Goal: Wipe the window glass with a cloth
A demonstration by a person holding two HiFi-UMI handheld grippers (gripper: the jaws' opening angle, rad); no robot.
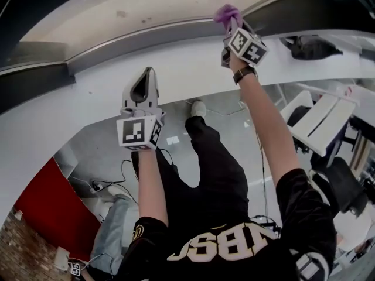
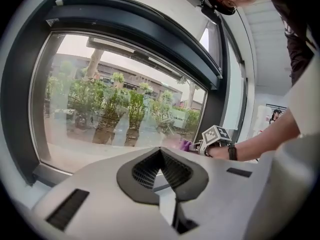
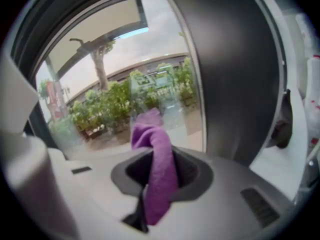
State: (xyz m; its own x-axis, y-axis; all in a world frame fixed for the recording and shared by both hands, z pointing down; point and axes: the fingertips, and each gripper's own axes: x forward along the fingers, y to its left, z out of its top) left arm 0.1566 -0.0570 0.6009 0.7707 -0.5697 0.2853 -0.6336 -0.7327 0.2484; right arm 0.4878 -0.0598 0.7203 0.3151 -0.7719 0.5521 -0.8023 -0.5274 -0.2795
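Cloth [image 3: 155,169] hangs as a purple fold between the jaws of the right gripper [image 1: 232,25], which are clamped on its middle so that a rounded bunch sticks out past the tips as a wiping pad. The arm behind it, with a watch [image 1: 244,74] on the wrist, reaches toward the upper right of the head view.

Nearer the body, at centre left of that view, the left gripper [image 1: 143,89] is held up with its jaws pressed together on nothing. It looks parked out of the way, since one cloth needs only one tool.

Beyond both runs a wide white ledge [image 1: 193,69], which forces the long reach. The pad sits low at the window glass [image 3: 125,84], just beside the dark frame [image 3: 235,74] at the pane's right edge. Whether it is touching the pane I cannot tell. A corner is a sensible place to begin a stroke.

Through the pane stand green shrubs [image 2: 110,104] and a long low building [image 2: 125,74] under a pale sky.
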